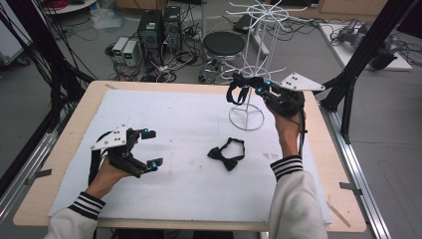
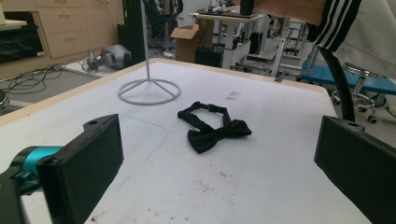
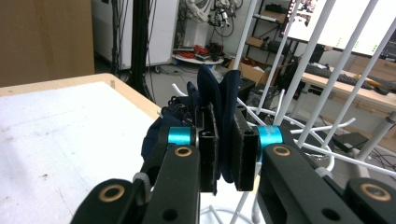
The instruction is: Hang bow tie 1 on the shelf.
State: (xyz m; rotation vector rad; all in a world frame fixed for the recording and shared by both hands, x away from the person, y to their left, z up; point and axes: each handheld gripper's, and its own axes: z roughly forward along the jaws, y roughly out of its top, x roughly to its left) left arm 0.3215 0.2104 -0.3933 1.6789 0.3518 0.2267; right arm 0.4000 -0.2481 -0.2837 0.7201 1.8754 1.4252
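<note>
While your right hand-held gripper (image 1: 247, 85) is squeezed tight on a dark blue bow tie (image 3: 219, 112), you hold it up beside the white wire rack (image 1: 254, 55). It looks like you want to hang the tie there, so its strap (image 1: 235, 95) dangles in a loop next to the rack's pole, close to the thin wire hooks. Your right arm is stretched far out over the table (image 1: 59, 149), and the hand is lifted up high. Your left hand-held gripper (image 1: 151, 148) is wide open with nothing in it. That hand rests low, near the left side of the white mat (image 1: 164, 194), and points toward the middle. A black bow tie (image 1: 226, 154) lies flat on the mat there, just in front of the rack's round foot (image 1: 246, 117). It is likely waiting for its turn.
</note>
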